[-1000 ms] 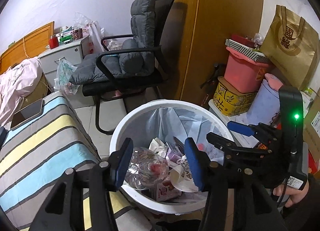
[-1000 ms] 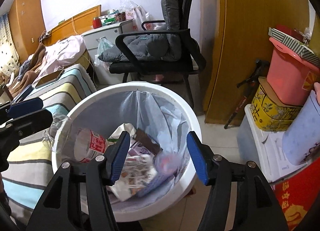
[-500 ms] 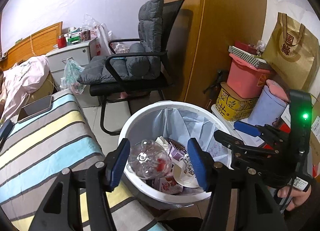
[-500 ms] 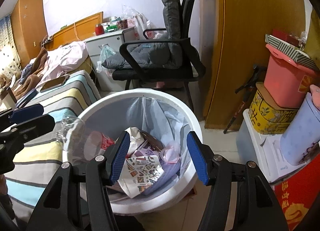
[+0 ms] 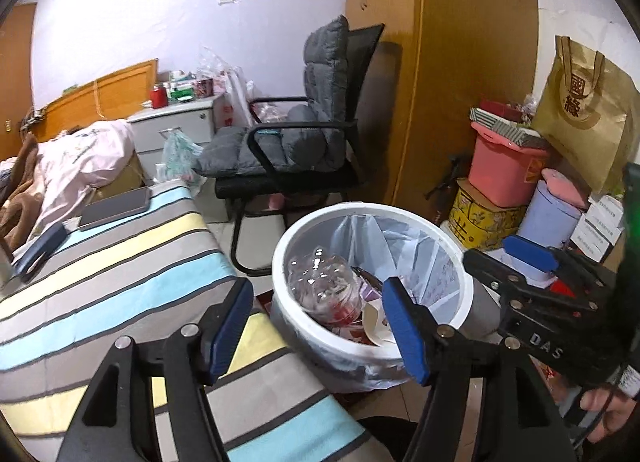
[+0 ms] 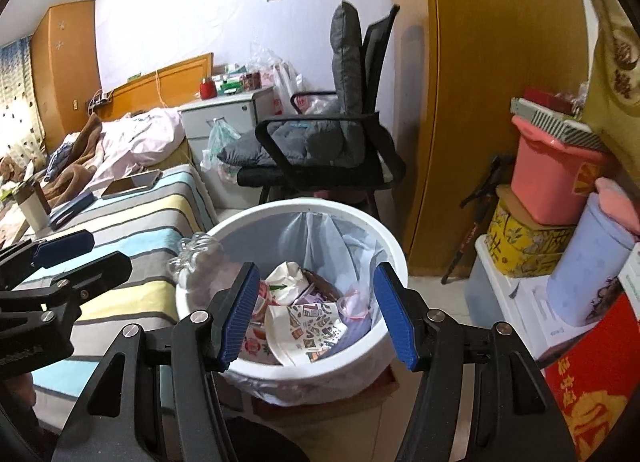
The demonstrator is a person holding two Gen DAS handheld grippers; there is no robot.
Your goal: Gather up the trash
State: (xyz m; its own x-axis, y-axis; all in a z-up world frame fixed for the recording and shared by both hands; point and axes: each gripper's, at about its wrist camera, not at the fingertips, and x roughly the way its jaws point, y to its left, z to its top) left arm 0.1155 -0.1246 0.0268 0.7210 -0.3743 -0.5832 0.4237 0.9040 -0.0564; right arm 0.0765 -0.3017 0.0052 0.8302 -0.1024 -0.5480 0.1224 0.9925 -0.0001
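Note:
A white trash bin [image 5: 458, 258] lined with a pale bag stands on the floor beside the striped table; it also shows in the right wrist view [image 6: 384, 246]. A clear crushed plastic bottle [image 5: 320, 278] lies inside at the bin's left rim, also seen in the right wrist view [image 6: 196, 258]. Printed paper wrappers [image 6: 308, 318] fill the bin. My left gripper [image 5: 320, 326] is open and empty, above the table edge and bin's near side. My right gripper [image 6: 316, 314] is open and empty, above the bin.
A striped cloth covers the table [image 5: 100, 262] on the left, with a phone [image 5: 116, 207] on it. A grey office chair [image 5: 296, 141] stands behind the bin. Stacked boxes and a pink tub [image 5: 504, 169] crowd the right, by a wooden wardrobe [image 5: 460, 61].
Both grippers have pulled up and back from the bin, which now looks smaller. The bottle rests in the bin, free of my left gripper's fingers.

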